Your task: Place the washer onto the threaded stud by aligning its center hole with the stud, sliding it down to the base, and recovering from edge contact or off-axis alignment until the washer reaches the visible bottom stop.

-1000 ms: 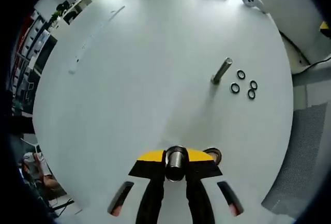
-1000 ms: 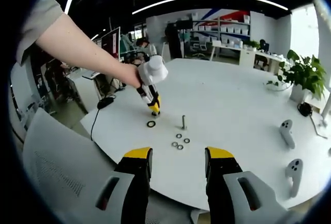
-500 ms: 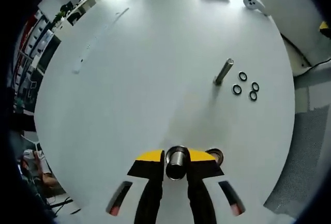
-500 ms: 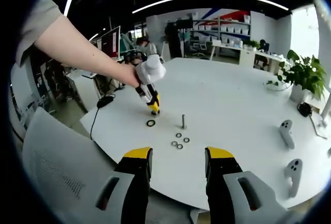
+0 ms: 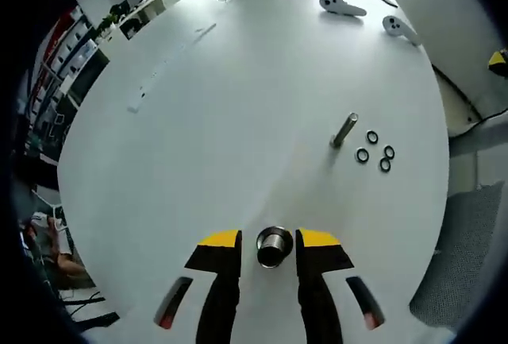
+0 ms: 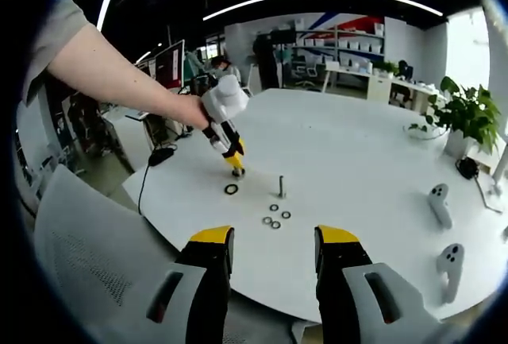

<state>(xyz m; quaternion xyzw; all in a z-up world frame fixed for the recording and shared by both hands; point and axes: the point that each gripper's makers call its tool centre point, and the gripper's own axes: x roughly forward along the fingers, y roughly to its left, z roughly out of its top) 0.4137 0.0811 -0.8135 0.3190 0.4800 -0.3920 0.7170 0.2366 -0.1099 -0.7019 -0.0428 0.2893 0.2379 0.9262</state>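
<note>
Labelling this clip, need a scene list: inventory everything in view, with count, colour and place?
Round white table: one, carries everything.
Upright threaded metal stud: one, silver, mid-table.
Small black washers: four, clustered beside the stud.
Larger dark ring: one, flat on the table near the left gripper.
Short metal cylinder: one, silver, between the left jaws.
White handheld controllers: two, near the table edge.
Potted plant: one, green, table's far edge.
Grey mesh chair: one, beside the table.
Left gripper: yellow-tipped, open.
Right gripper: yellow-tipped, open, empty.
Person's arm: holding the left gripper.

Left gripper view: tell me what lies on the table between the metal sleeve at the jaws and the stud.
Nothing: bare white table runs from the sleeve up to the stud.
</note>
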